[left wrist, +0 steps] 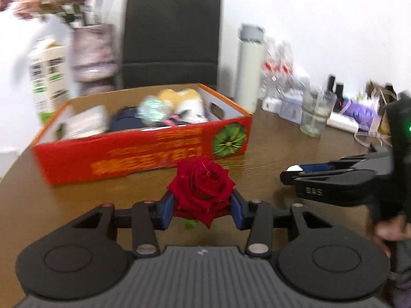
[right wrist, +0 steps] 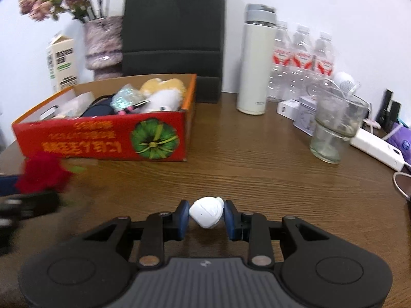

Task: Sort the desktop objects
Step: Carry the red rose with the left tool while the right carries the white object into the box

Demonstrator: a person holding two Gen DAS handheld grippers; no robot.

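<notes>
A red rose (left wrist: 203, 182) sits between the blue pads of my left gripper (left wrist: 201, 206), which is shut on the bloom just above the brown table (left wrist: 269, 148). Behind it stands a red cardboard box (left wrist: 143, 154) holding plush toys and other items. In the right wrist view, my right gripper (right wrist: 206, 213) is shut on a small white rounded object (right wrist: 206, 211) over the table's near part. The rose (right wrist: 42, 170) shows blurred at the left, in front of the box (right wrist: 102, 141). My right gripper (left wrist: 290, 174) also appears at the right of the left wrist view.
Along the back stand a milk carton (right wrist: 61, 61), a vase of dried flowers (right wrist: 102, 43), a black bag (right wrist: 174, 33), a white flask (right wrist: 254, 64) and water bottles (right wrist: 300, 59). A glass (right wrist: 334, 128), a tin (right wrist: 305, 118) and a white power bank (right wrist: 377, 148) crowd the right.
</notes>
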